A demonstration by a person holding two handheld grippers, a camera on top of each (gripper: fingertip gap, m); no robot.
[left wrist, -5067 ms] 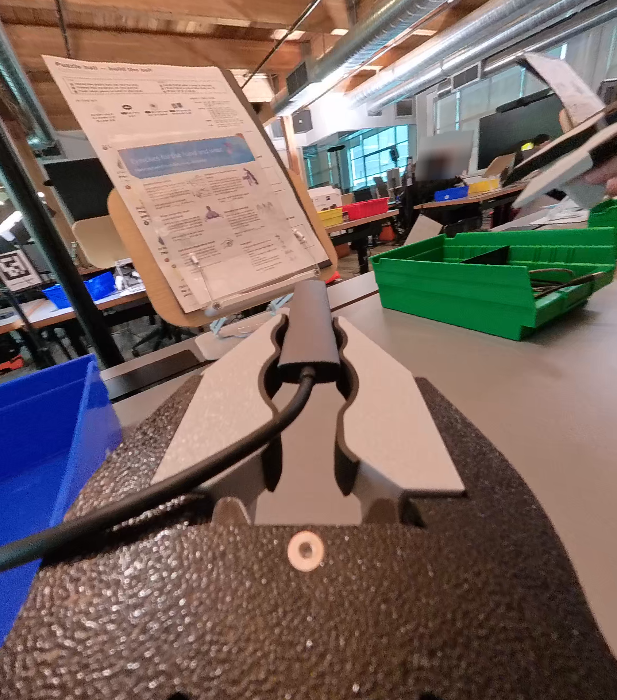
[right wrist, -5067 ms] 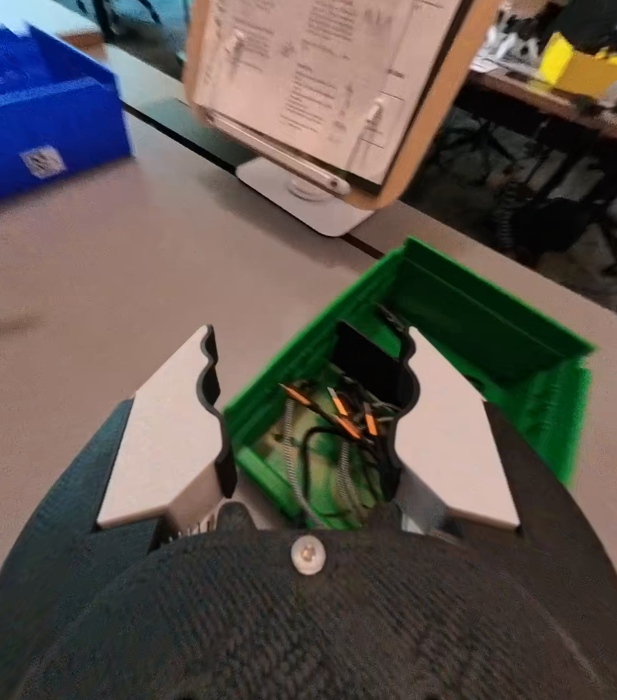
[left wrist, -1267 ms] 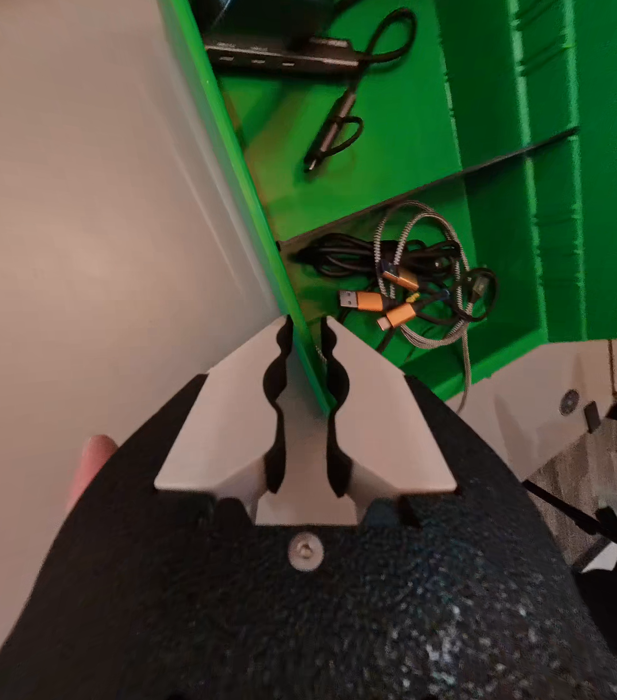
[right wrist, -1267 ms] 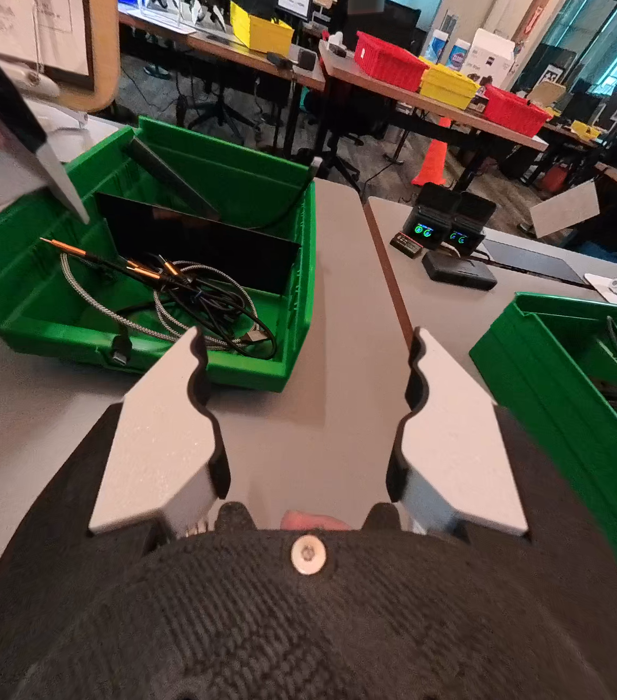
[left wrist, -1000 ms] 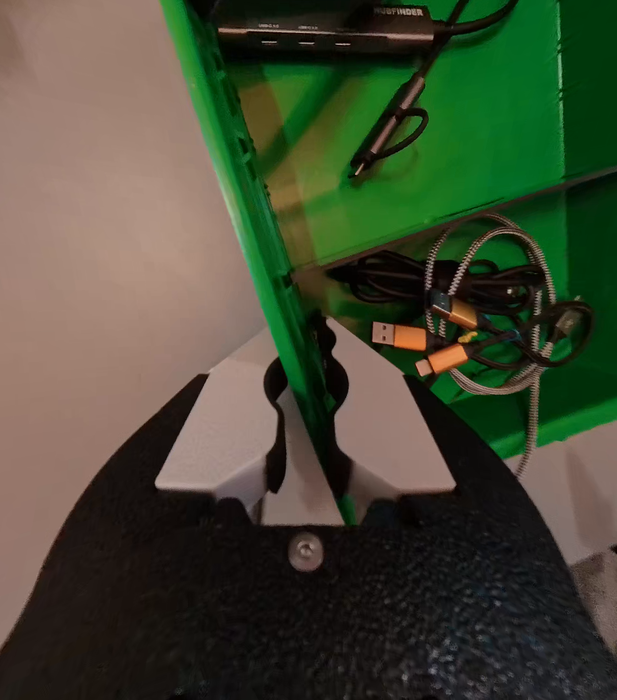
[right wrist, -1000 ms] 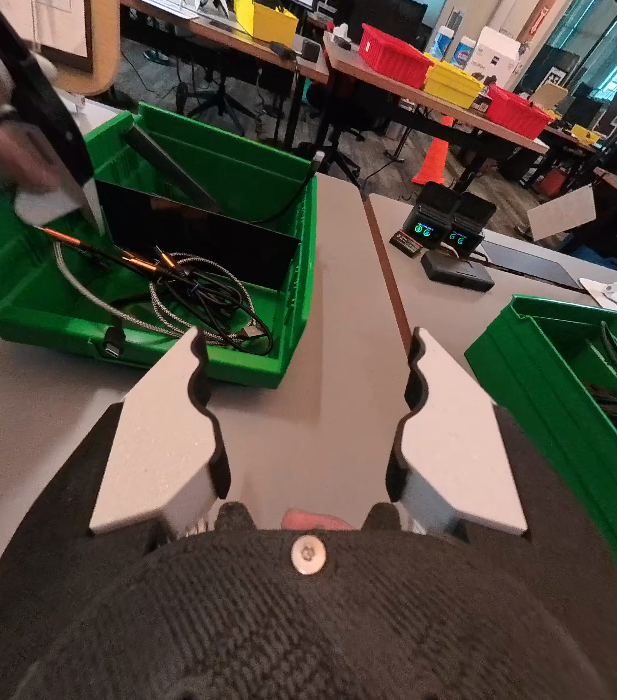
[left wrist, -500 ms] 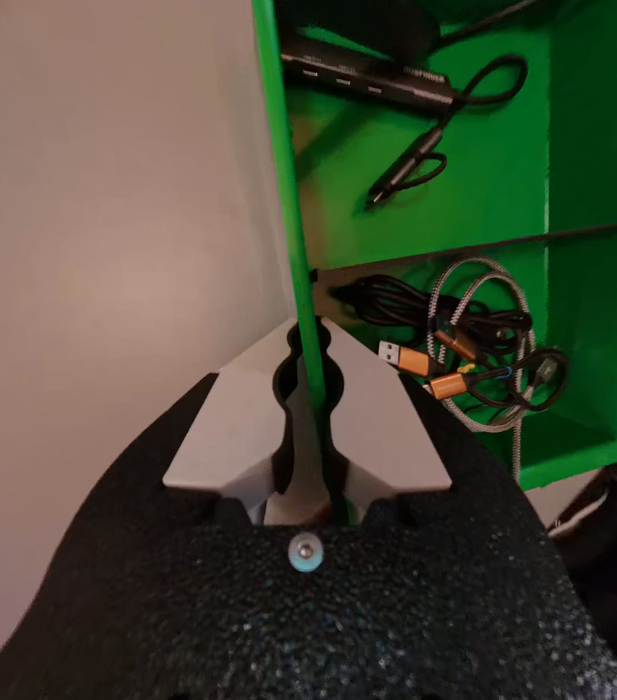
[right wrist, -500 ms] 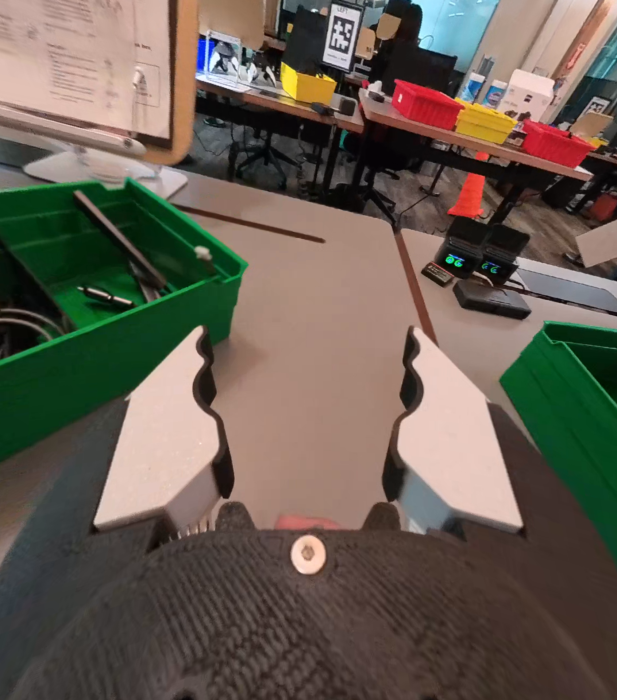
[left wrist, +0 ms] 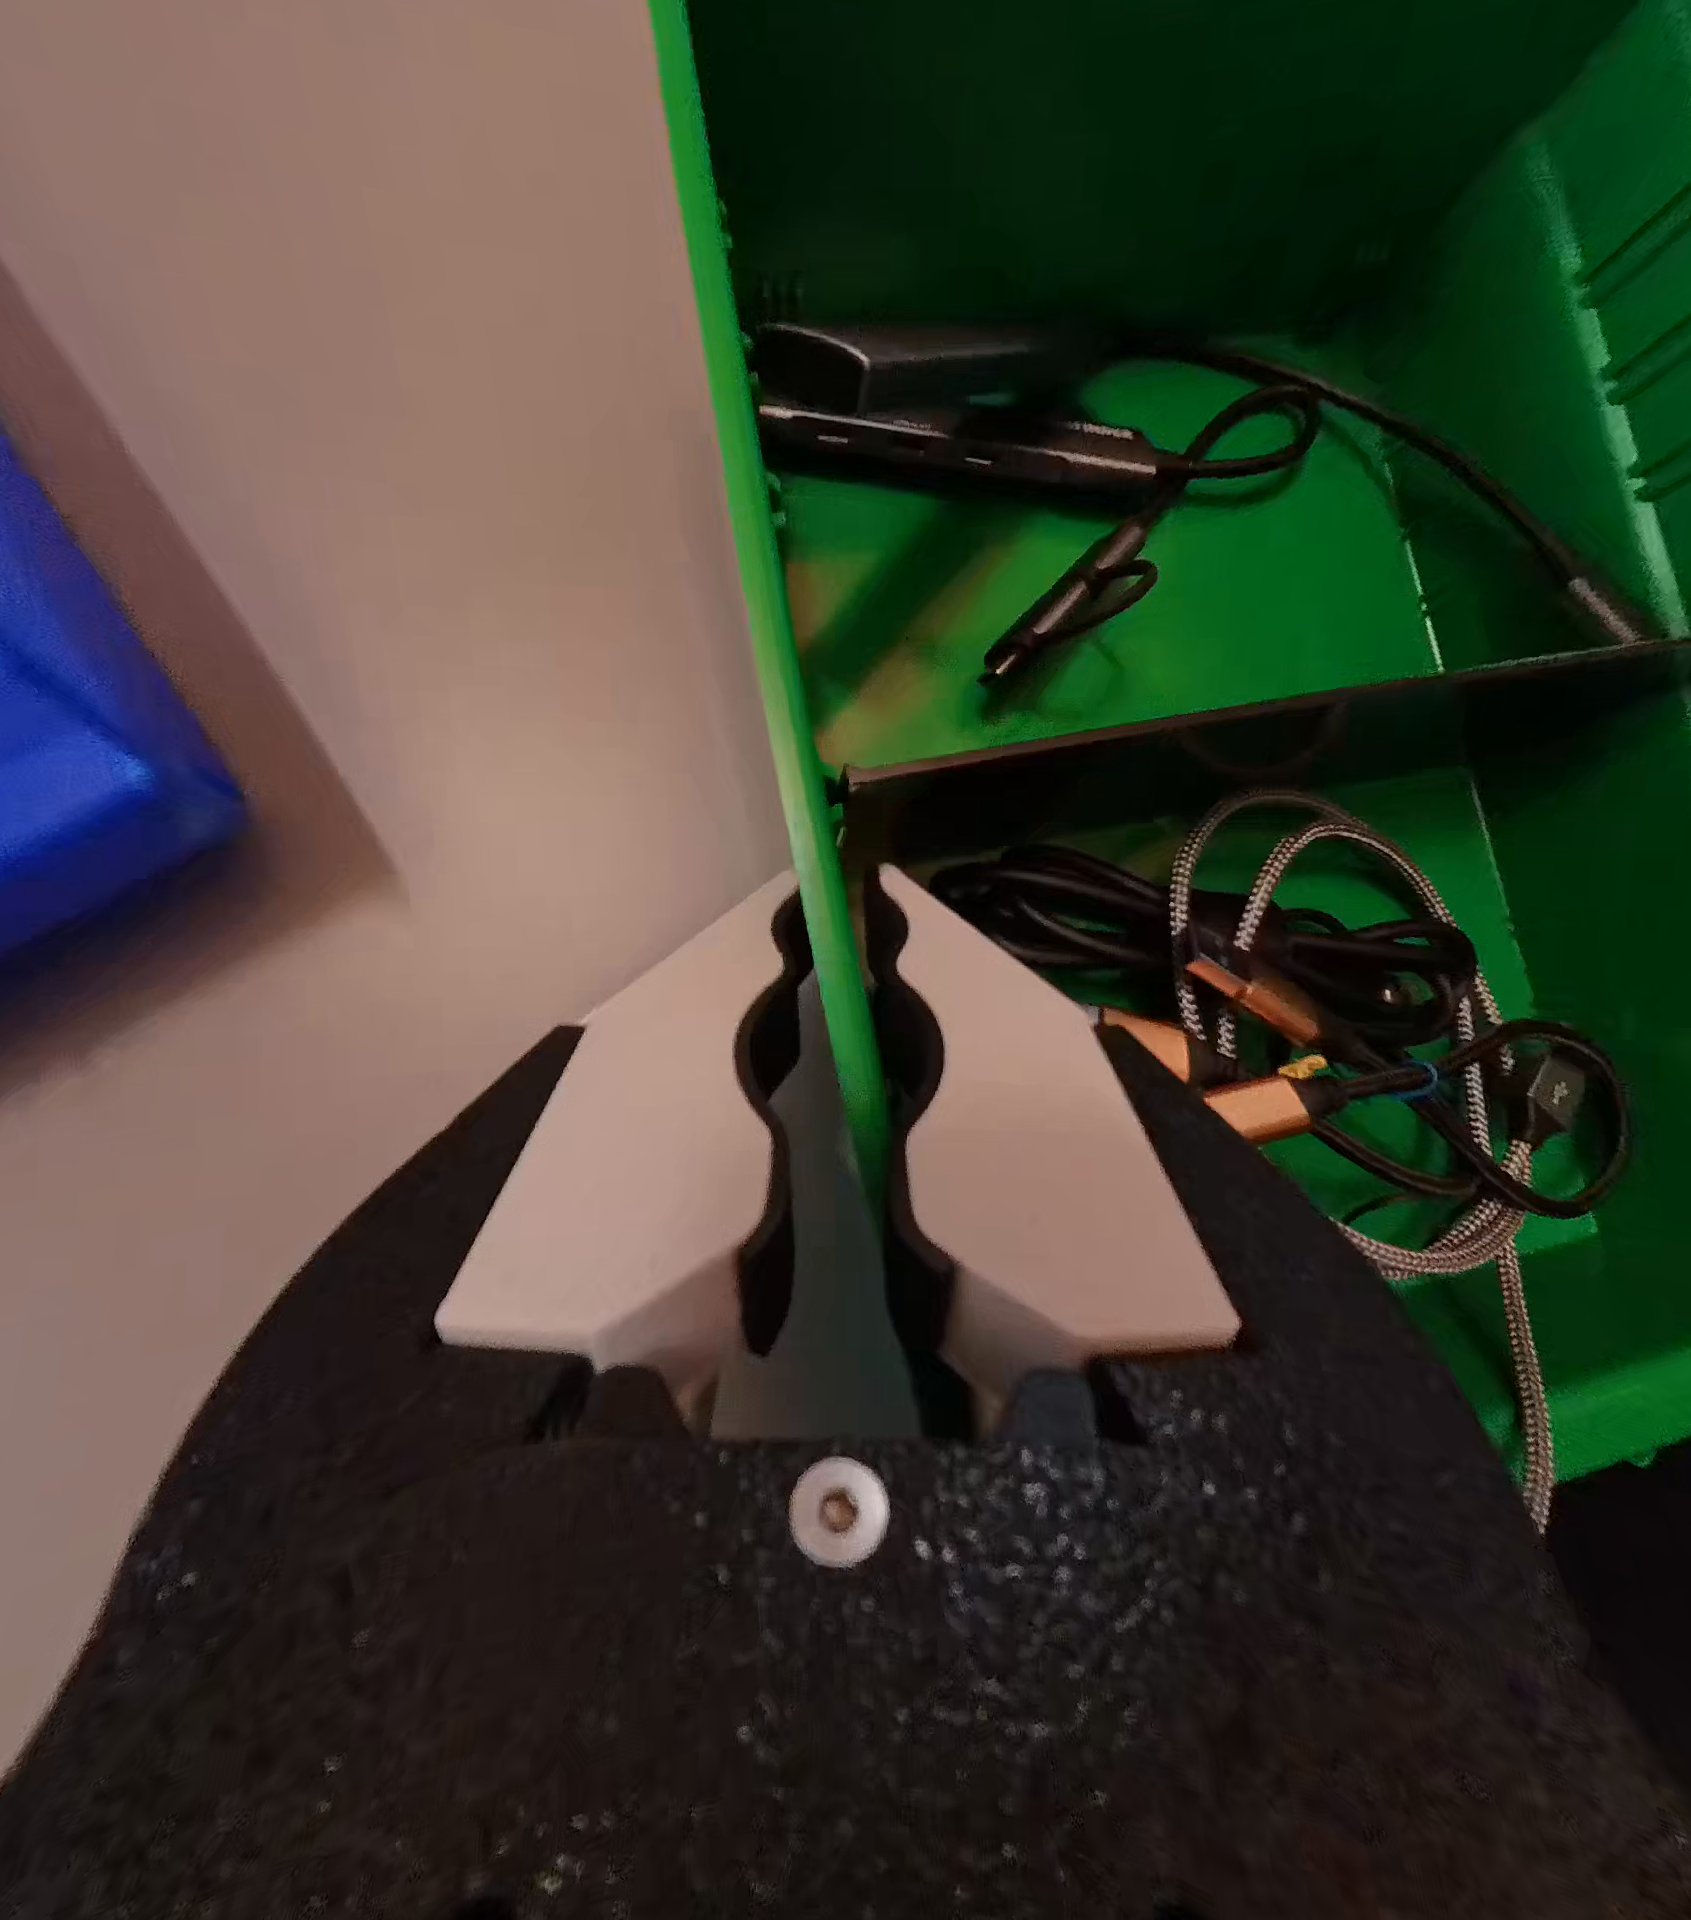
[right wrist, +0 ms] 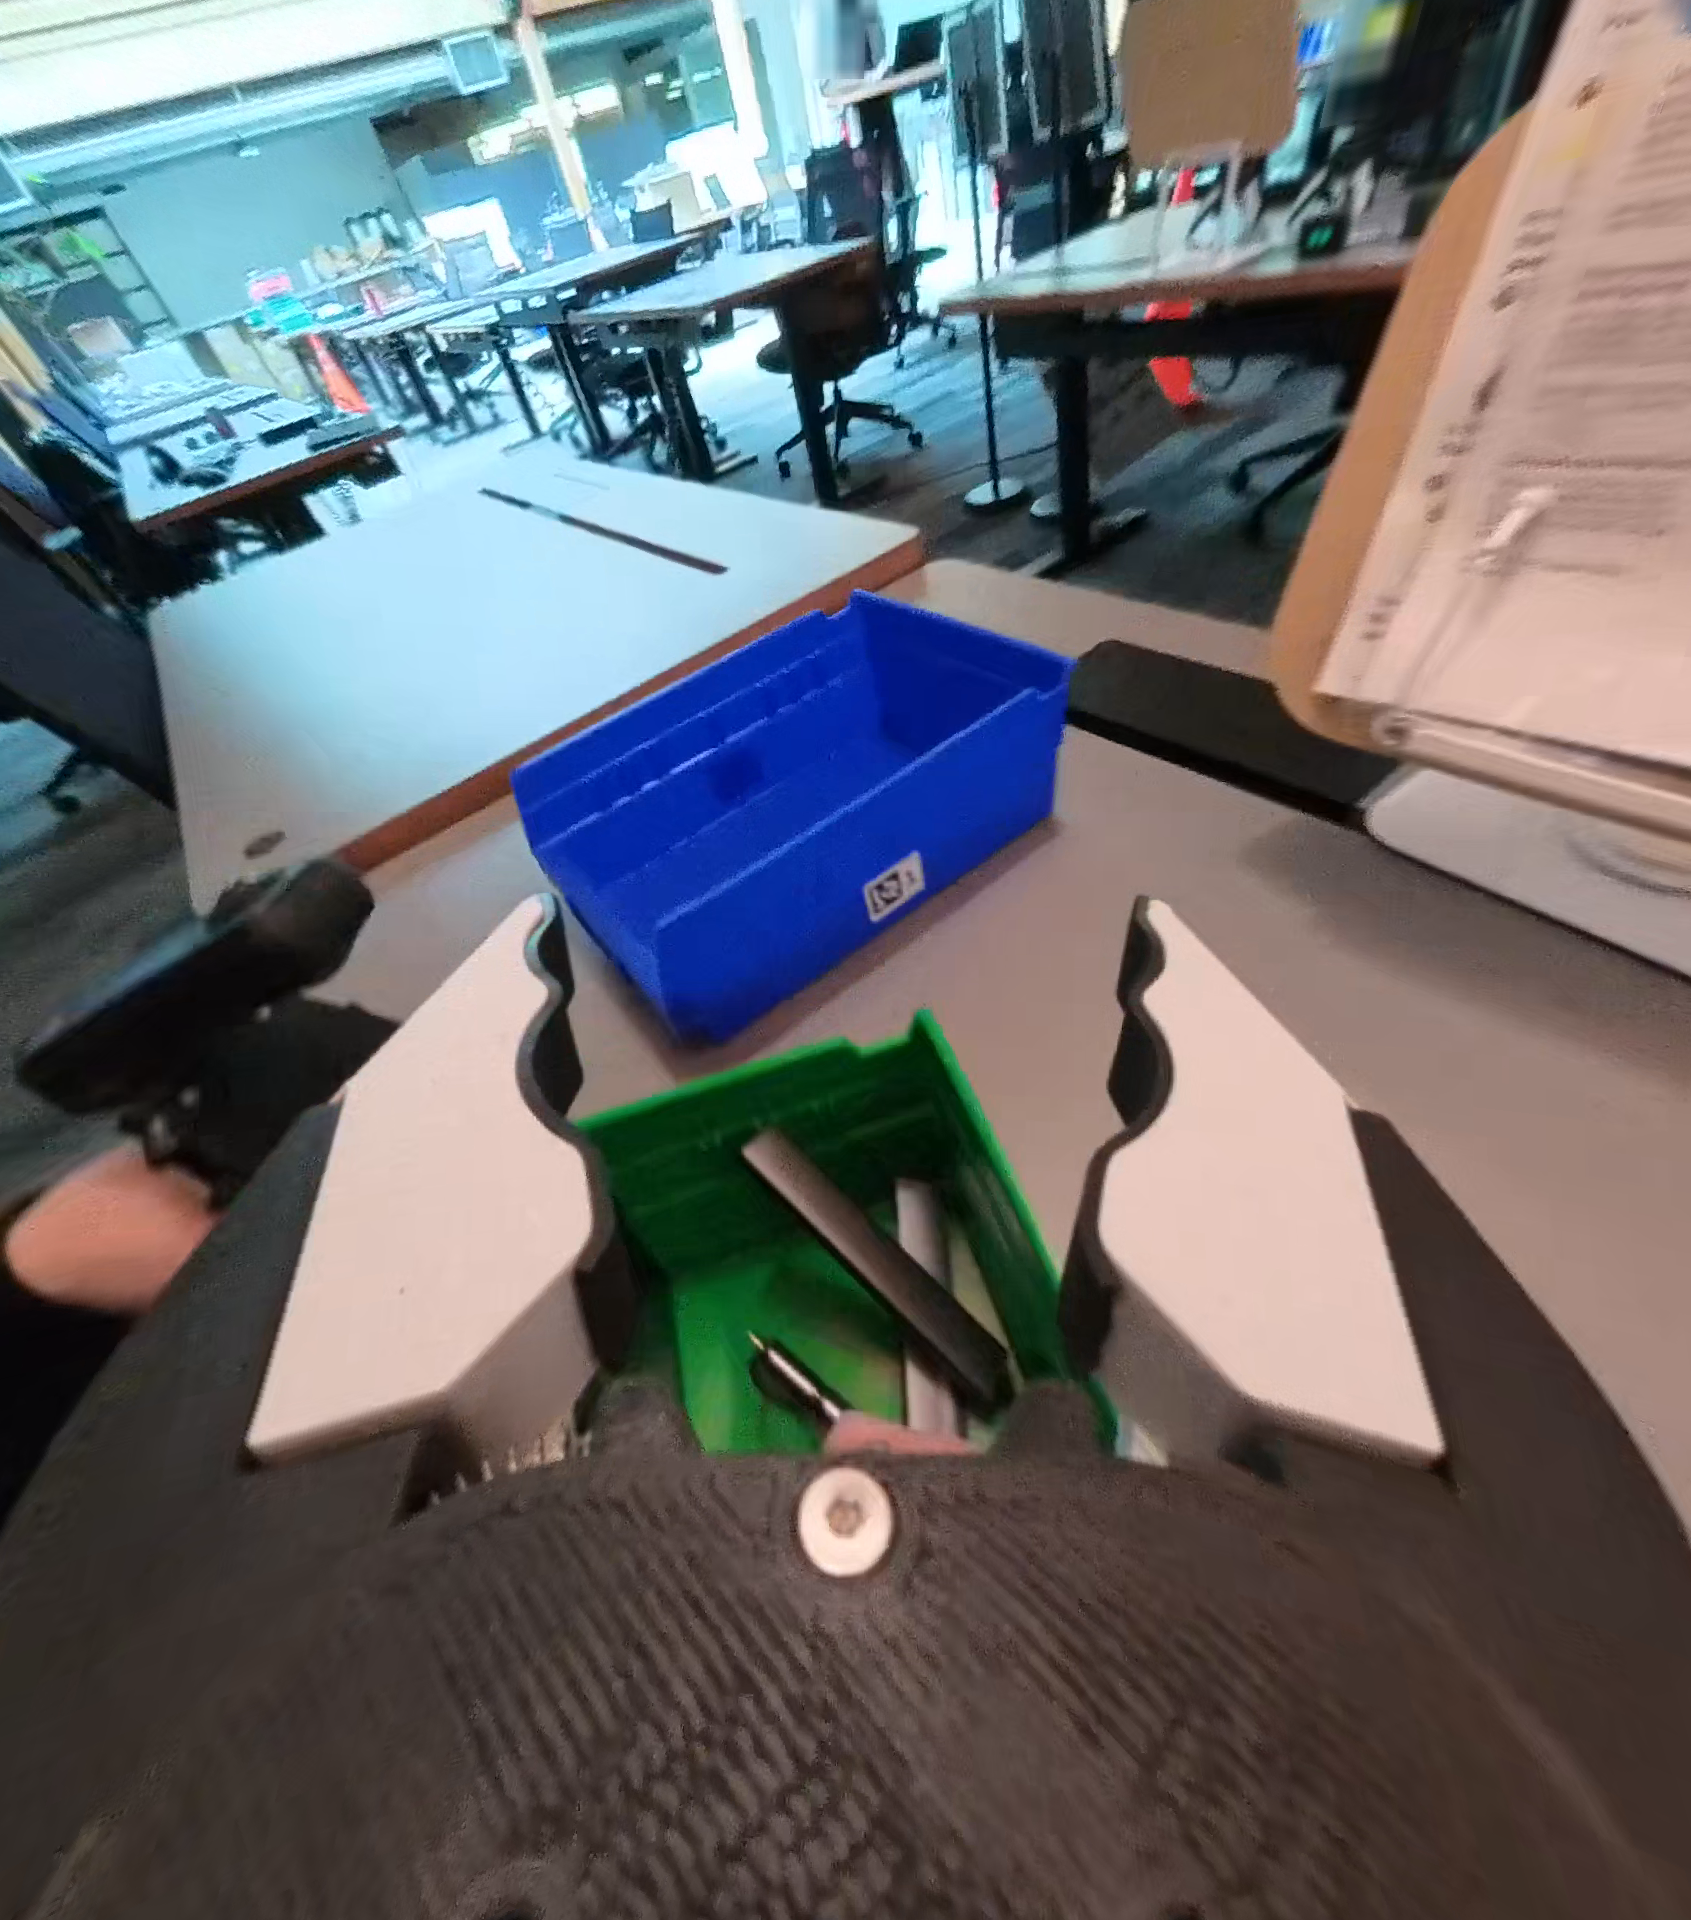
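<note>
The grey table [left wrist: 321, 436] carries a green bin [left wrist: 1589, 343] filling the 12 to 4 o'clock part of the left wrist view, and a blue bin [right wrist: 799, 800] at 12 o'clock in the right wrist view, just beyond the green one.

The green bin is moulded plastic: judged stiff, light and smooth, so a pinch on its thin side wall [left wrist: 768, 582] could slip or flex. A black divider [left wrist: 1340, 727] splits it. The far compartment holds a dark hub [left wrist: 955, 436] with its lead. The near compartment holds a tangle of black and braided cables [left wrist: 1340, 997] with orange plugs, soft and prone to snag.

The left gripper [left wrist: 836, 904] points steeply down with its jaws nearly together, clamped astride the side wall just short of the divider, one finger outside the bin and one inside.

The right gripper [right wrist: 846, 977] is held lower-angled over the green bin's hub end, its jaws spread wide and holding nothing. A hand [right wrist: 108, 1236] shows at 9 o'clock behind the other tool.

A document stand [right wrist: 1599, 416] sits at 2 o'clock.
</note>
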